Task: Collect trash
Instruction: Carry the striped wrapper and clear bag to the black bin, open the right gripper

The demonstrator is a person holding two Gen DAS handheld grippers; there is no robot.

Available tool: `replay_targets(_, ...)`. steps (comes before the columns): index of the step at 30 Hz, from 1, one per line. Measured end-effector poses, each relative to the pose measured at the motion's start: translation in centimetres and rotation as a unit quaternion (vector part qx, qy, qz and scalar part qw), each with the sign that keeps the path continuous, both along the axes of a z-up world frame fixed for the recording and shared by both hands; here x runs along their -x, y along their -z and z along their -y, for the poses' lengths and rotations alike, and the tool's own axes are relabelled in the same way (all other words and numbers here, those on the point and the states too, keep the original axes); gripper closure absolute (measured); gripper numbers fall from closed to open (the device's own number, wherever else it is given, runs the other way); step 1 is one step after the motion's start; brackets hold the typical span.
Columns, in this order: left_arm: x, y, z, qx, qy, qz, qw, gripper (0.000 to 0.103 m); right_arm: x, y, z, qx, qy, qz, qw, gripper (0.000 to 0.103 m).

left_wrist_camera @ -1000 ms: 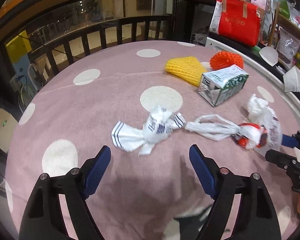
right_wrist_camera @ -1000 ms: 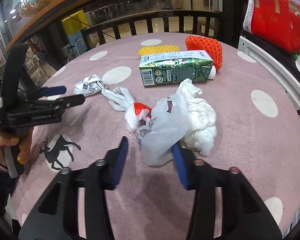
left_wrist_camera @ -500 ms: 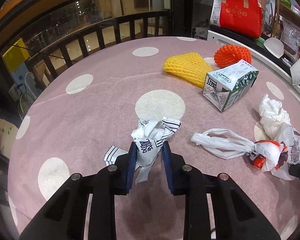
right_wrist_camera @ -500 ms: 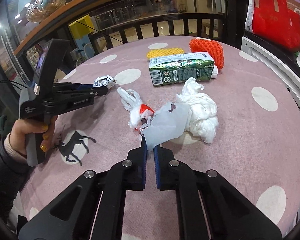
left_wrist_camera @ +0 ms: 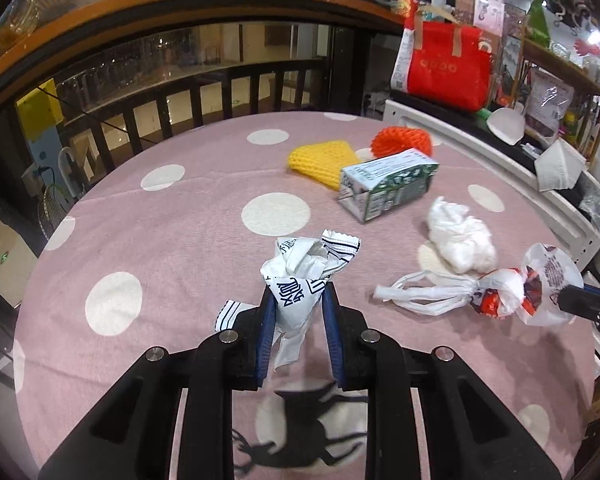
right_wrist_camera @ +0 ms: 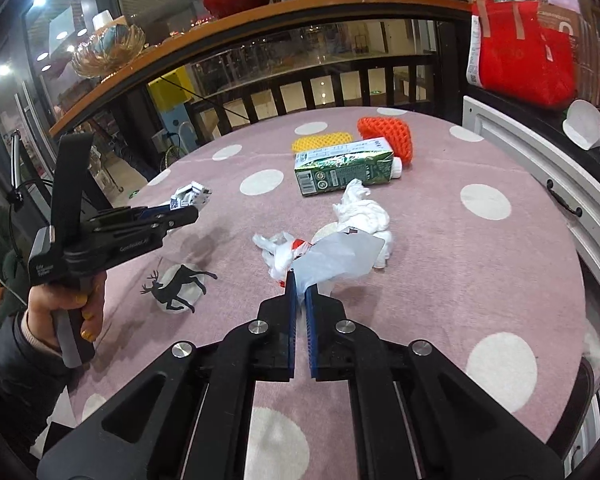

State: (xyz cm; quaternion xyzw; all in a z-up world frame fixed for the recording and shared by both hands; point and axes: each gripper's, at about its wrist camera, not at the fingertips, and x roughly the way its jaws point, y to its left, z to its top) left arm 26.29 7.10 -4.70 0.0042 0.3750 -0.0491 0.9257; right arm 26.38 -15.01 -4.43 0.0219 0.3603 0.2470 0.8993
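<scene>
Two black handheld grippers with blue finger pads, one gripped by a hand in a dark sleeve.

The left gripper (left_wrist_camera: 296,304) and right gripper (right_wrist_camera: 300,292) have matte black angular fingers with cut-out slots, round silver screws at the joints and ribbed blue pads. From the side the left one shows a pistol-style handle, small white lettering and a tall black upright. The person's left hand (right_wrist_camera: 66,314) wears yellow nail polish, a dark jacket sleeve (right_wrist_camera: 8,356) and a pale cuff.

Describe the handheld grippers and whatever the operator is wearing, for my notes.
Both grippers are matte black plastic with silver screw heads and blue ribbed pads on the fingers. The left gripper has a pistol-style grip, small white lettering on its side and a tall black upright at the rear. The hand on it shows yellow nail polish, a dark sleeve and a lighter cuff.
</scene>
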Motion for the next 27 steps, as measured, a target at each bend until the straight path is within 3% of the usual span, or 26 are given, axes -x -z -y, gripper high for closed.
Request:
replay_targets(13,3.8,-1.1,6.1,0.016,0.069,0.017,0.9974,0.08,3.4,-2.5,6.6,-0.012,0.057,0.036,0.998,0.099)
replay_targets(27,5.7,-1.9,12.5,0.036,0.135,0.019,0.9901,0.08,6.8,-3.4,15.3,-0.014,0.153,0.054,0.987,0.099)
